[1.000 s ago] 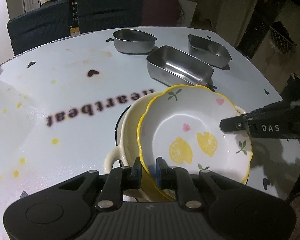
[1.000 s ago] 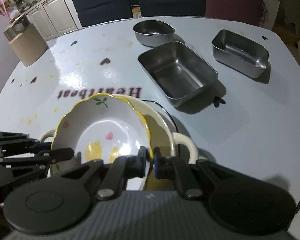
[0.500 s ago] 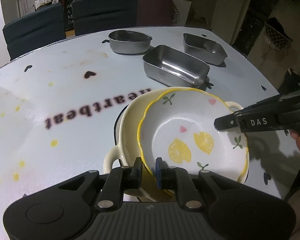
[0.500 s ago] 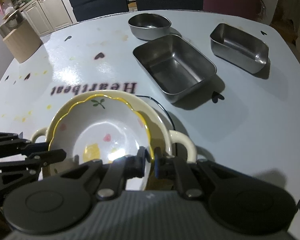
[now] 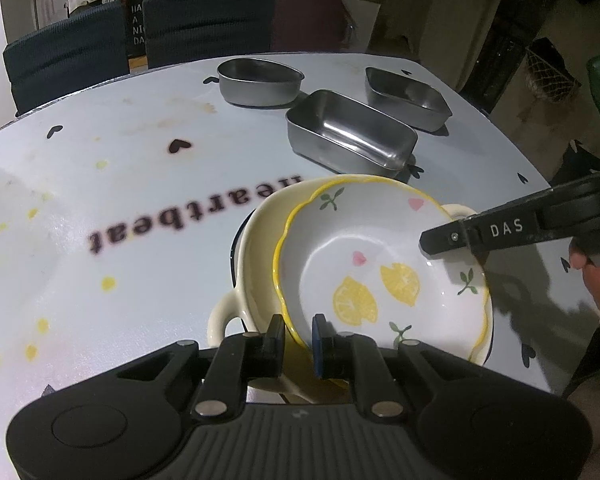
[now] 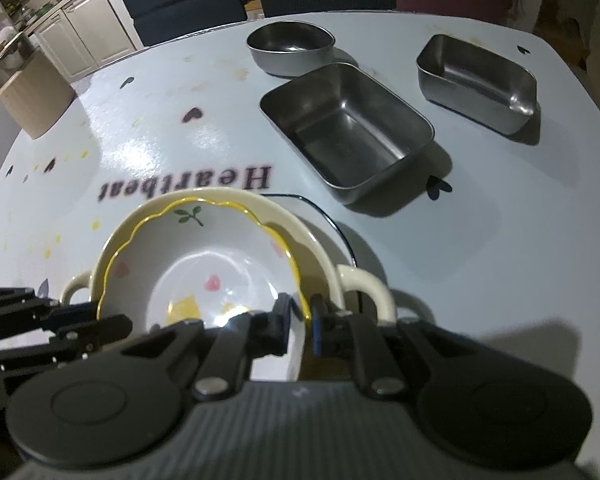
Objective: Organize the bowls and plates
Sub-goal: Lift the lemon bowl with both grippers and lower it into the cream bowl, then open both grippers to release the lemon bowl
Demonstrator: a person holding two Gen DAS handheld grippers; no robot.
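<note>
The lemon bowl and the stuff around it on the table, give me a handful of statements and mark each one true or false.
1. Both grippers grip the lemon bowl by its rim. True: the left gripper and the right gripper each have fingers on either side of the rim.
2. The lemon bowl sits inside a cream two-handled bowl. True.
3. Four steel containers stand on the table. False: three, namely the rounded steel dish, the large steel tray and the small steel tray.
4. The large steel tray holds food. False: it is empty.
5. The lemon bowl has a blue rim. False: the rim is yellow.
</note>
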